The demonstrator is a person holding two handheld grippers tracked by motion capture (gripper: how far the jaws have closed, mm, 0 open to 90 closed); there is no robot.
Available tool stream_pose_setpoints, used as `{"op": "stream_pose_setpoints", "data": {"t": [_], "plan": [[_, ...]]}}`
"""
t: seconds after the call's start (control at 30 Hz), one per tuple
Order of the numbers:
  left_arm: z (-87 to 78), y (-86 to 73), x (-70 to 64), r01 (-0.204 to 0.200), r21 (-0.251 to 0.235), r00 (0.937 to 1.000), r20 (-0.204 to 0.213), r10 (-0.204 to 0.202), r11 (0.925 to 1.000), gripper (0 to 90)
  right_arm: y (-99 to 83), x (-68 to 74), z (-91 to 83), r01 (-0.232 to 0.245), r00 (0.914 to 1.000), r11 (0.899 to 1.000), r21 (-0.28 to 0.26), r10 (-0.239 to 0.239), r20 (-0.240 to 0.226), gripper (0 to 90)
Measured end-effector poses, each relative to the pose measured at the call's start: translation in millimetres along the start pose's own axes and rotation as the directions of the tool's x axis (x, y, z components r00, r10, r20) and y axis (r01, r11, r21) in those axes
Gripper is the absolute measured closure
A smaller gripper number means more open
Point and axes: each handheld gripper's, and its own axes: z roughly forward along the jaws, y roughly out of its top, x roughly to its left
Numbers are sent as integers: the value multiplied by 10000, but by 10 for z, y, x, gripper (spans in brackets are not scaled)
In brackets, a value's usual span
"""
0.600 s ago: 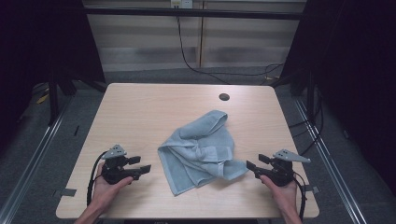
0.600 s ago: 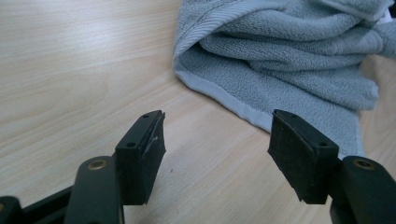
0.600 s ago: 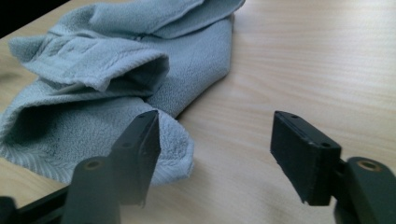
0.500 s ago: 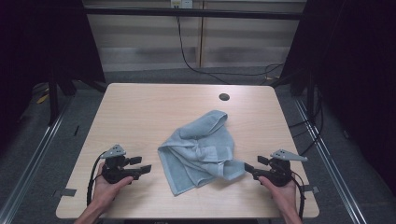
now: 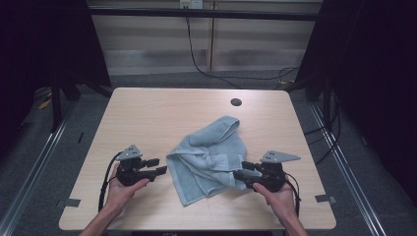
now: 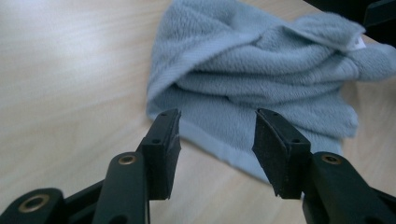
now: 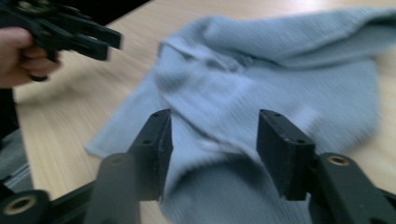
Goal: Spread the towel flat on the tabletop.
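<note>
Here, your pale wooden table (image 5: 147,118) carries a crumpled light blue terry towel (image 5: 211,157) near its middle, a little toward your side, with a small dark round hole (image 5: 236,102) in the tabletop well beyond it. From the high view you can see the whole towel, bunched into thick folds at the centre with one flat corner reaching toward your edge. The left gripper view gives what the high view cannot: the stitched hem along the towel's near edge (image 6: 219,149) and a small white tag on a fold at the far side. The right gripper view is blurred, so the towel's folds (image 7: 261,93) are hard to read there, and its lower edge is cut off behind the jaws.

Your left gripper (image 5: 156,166) sits low over the table just beside the towel's left edge, jaws spread and pointing at it, nothing between them. Your right gripper (image 5: 240,170) lies level at the towel's right side, jaws spread, with cloth right in front of them; you cannot tell whether they touch it.
</note>
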Motion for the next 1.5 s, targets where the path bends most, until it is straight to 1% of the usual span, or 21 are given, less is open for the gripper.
{"op": "stream_pose_setpoints", "data": {"t": [0.1, 0.17, 0.27, 0.33, 0.4, 0.47, 0.53, 0.6, 0.7, 0.77, 0.83, 0.9, 0.93, 0.97, 1.0, 1.07, 1.13, 1.23, 1.33, 1.37, 1.5], "plan": [[138, 113, -28, -70, 120, 9990, 439, 65, 9999, 549, 167, 60, 128, 400, 9988, 9991, 137, -396, -302, 486], [239, 151, -69, -468, 307, 9976, 520, 452, 9984, 579, 247, 111, 234, 638, 9956, 9976, 275, -618, -699, 504], [409, 105, -114, -662, 654, 9924, 1076, 589, 9957, 682, 278, 159, 442, 1199, 9919, 9895, 805, -1160, -512, 447], [535, 67, -154, -1007, 1121, 9913, 961, 901, 9886, 693, 226, 70, 603, 1092, 9939, 9880, 1093, -1066, -291, 369], [617, 28, -159, -888, 1357, 9917, 1041, 749, 9868, 653, 141, -39, 723, 843, 9963, 9887, 1237, -815, -272, 306], [652, -7, -156, -986, 1570, 9919, 951, 843, 9827, 597, 53, -76, 788, 697, 9970, 9884, 1347, -646, -418, 262], [658, -28, -136, -832, 1380, 9927, 977, 701, 9869, 572, 1, -46, 826, 1039, 9944, 9823, 1559, -995, -363, 252], [663, -37, -142, -815, 1295, 9943, 790, 717, 9882, 573, -48, -26, 860, 1112, 9936, 9844, 1366, -1072, -359, 250], [673, -50, -197, -1142, 1267, 9924, 604, 1072, 9854, 564, -111, 1, 929, 1168, 9930, 9835, 1381, -1131, -344, 255], [676, -55, -232, -1485, 1315, 9886, 434, 1440, 9801, 564, -104, 28, 942, 1221, 9924, 9809, 1512, -1180, -359, 284], [666, -56, -259, -1871, 1447, 9823, 184, 1864, 9716, 627, -101, 76, 945, 1257, 9920, 9782, 1655, -1213, -363, 383], [655, -57, -250, -1901, 1486, 9817, 162, 1898, 9705, 729, -102, 128, 943, 1345, 9908, 9772, 1643, -1303, -362, 486], [643, -58, -239, -1743, 1504, 9847, 195, 1733, 9732, 780, -96, 152, 939, 1335, 9910, 9774, 1637, -1306, -287, 545], [631, -65, -230, -1617, 1469, 9868, 221, 1602, 9758, 780, -96, 152, 939, 1335, 9910, 9774, 1637, -1306, -287, 545], [604, -71, -222, -1689, 1547, 9856, 196, 1679, 9734, 846, -74, 177, 913, 1263, 9920, 9798, 1554, -1244, -218, 653], [597, -70, -219, -1681, 1557, 9858, 211, 1669, 9734, 858, -41, 160, 873, 1071, 9942, 9845, 1390, -1052, -211, 692], [569, -80, -192, -1450, 1435, 9892, 429, 1402, 9790, 860, -4, 129, 812, 869, 9962, 9893, 1169, -864, -88, 702], [500, -55, -177, -1278, 1146, 9913, 456, 1233, 9852, 862, 66, 80, 696, 822, 9961, 9930, 847, -847, 260, 705], [434, -32, -150, -1169, 911, 9930, 291, 1147, 9890, 864, 126, -11, 559, 551, 9964, 9970, 539, -584, 616, 709], [353, -17, -85, -894, 665, 9960, 123, 888, 9938, 865, 138, -50, 511, 439, 9961, 9982, 412, -469, 747, 711], [210, 4, 43, -427, 174, 9990, -113, 429, 9989, 865, 171, -161, 370, 270, 9935, 9996, 123, -282, 1099, 712]]}}
